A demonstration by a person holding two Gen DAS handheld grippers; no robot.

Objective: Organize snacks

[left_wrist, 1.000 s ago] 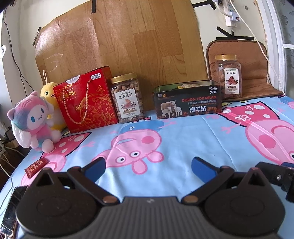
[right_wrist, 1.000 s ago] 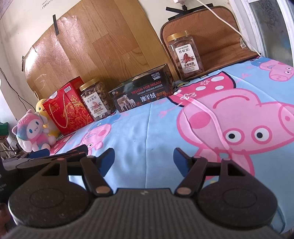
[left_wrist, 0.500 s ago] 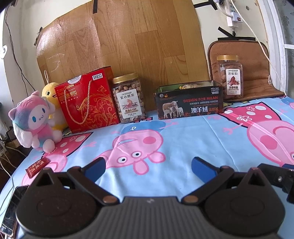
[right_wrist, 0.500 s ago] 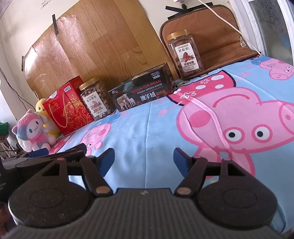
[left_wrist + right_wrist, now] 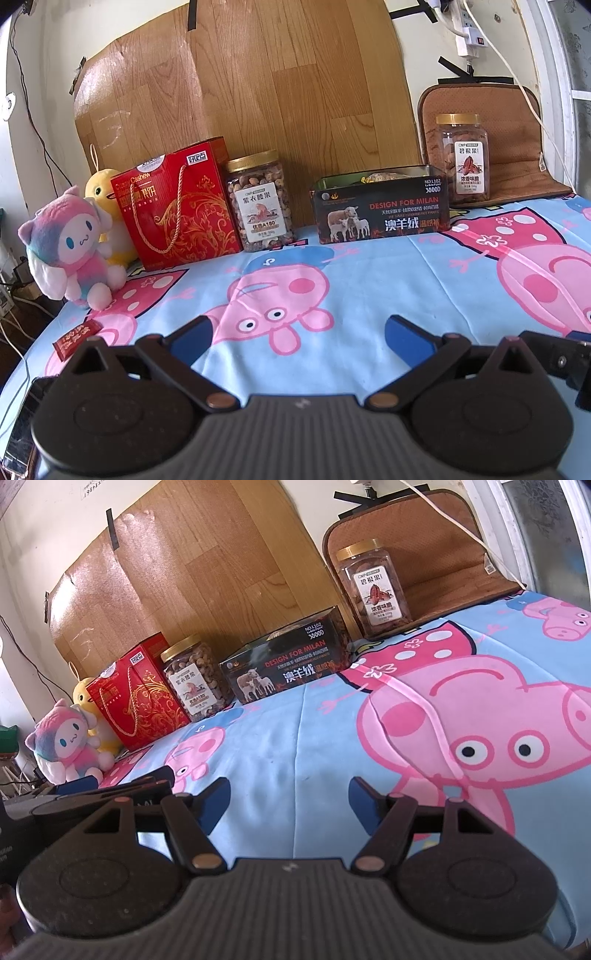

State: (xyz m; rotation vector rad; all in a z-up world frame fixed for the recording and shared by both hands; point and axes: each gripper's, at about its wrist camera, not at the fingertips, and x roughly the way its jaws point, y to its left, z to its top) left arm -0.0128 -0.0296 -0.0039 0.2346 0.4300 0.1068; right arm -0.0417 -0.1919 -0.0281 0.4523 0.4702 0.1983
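Holding both grippers low over the near edge of the blue cartoon-pig bedsheet (image 5: 369, 280), we have nothing in either one. Our left gripper (image 5: 299, 330) has its blue-tipped jaws spread wide and empty, and our right gripper (image 5: 290, 799) is likewise spread wide with only sheet between its fingers.

Along the far edge, against the wood-grain board (image 5: 280, 96), the snacks stand in a row. At the far left sits the red cardboard cashew gift box with a gold rope handle (image 5: 177, 206); just to its right stands the clear plastic nut jar with a gold lid (image 5: 260, 203). Further right lies the open black rectangular tin printed with sheep (image 5: 380, 210), wrapped items showing over its rim. At the far right, on a brown padded mat (image 5: 517, 147), stands the taller clear pecan jar with a gold lid (image 5: 463, 158).

Left of the gift box sit a pink-and-blue plush toy (image 5: 70, 251) and a yellow plush duck (image 5: 107, 214). A small red snack packet (image 5: 75, 338) lies near the sheet's left edge.
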